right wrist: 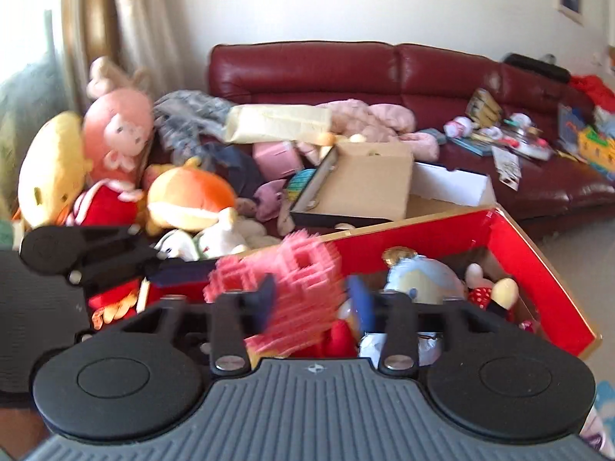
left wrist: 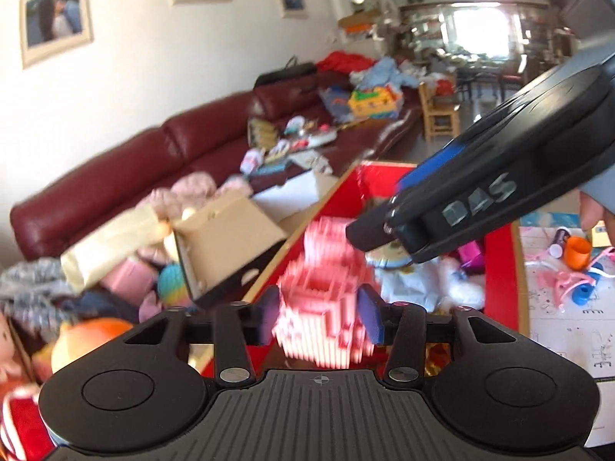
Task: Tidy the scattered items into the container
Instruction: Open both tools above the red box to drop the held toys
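Hovering over the red box (left wrist: 499,238), the left gripper (left wrist: 321,309) is standing with its jaws apart, the pink lattice toy (left wrist: 326,288) sitting blurred between the pads; contact cannot be confirmed. The right gripper (right wrist: 313,301) is likewise standing apart, with the same pink lattice toy (right wrist: 284,292) blurred in its gap above the red box (right wrist: 538,269), near the wall facing the sofa (right wrist: 384,69). Soft toys are already lying inside the box, leaving little free floor within. A cardboard box (right wrist: 369,184) is leaning just beyond that wall. Plush toys (right wrist: 184,196) are crowding the sofa's end, well apart from the box's far corner.
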`<state>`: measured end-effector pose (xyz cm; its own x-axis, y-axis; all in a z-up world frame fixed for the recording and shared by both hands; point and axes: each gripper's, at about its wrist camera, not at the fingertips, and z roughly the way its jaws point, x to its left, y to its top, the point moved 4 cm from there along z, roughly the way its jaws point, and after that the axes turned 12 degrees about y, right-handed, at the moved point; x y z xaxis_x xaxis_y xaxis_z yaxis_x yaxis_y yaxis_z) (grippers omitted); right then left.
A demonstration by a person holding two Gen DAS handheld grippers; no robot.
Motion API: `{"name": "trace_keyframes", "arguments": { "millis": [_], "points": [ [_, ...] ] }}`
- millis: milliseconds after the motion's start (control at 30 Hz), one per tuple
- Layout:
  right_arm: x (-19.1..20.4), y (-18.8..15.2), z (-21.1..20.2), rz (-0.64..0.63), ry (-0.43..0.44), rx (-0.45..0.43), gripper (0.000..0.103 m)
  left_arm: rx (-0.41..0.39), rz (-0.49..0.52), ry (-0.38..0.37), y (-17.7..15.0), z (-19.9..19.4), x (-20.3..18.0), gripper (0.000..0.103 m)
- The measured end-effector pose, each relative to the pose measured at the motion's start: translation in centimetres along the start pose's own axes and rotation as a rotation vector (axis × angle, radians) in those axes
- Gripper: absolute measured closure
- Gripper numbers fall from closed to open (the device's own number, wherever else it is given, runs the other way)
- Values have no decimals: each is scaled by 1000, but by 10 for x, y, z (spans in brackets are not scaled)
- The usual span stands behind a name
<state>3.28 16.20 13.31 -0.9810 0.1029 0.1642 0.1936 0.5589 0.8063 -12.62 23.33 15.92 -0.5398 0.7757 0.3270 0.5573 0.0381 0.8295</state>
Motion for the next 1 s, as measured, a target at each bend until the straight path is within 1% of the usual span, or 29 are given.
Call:
{"name": "trace_keyframes", "arguments": {
  "millis": [33,67,167,300,367,600,800,1000],
  "points": [
    [-2,-1,-1,5,-9,-14,24,2,1,6,-3,2,-1,30],
    [-5,-5,-2,4,-12,-15,24,2,4,8,-6,2,-2,24],
    [-11,-19,-2,5,-32,23,24,4,19,6,-16,1,-12,14],
    [-22,-34,-2,30,-46,60,22,14,18,-16,-15,9,-27,12],
    [-26,-39,-6,43,-45,65,21,13,17,-25,-14,16,-31,10],
    [-38,-45,-20,65,-48,68,19,9,35,-41,-13,18,-49,9],
    [-45,-52,-29,78,-62,64,18,-11,51,-62,-7,13,-61,9],
    [-58,-62,-49,113,-94,44,18,-50,83,-106,4,0,-81,9]
  ]
}}
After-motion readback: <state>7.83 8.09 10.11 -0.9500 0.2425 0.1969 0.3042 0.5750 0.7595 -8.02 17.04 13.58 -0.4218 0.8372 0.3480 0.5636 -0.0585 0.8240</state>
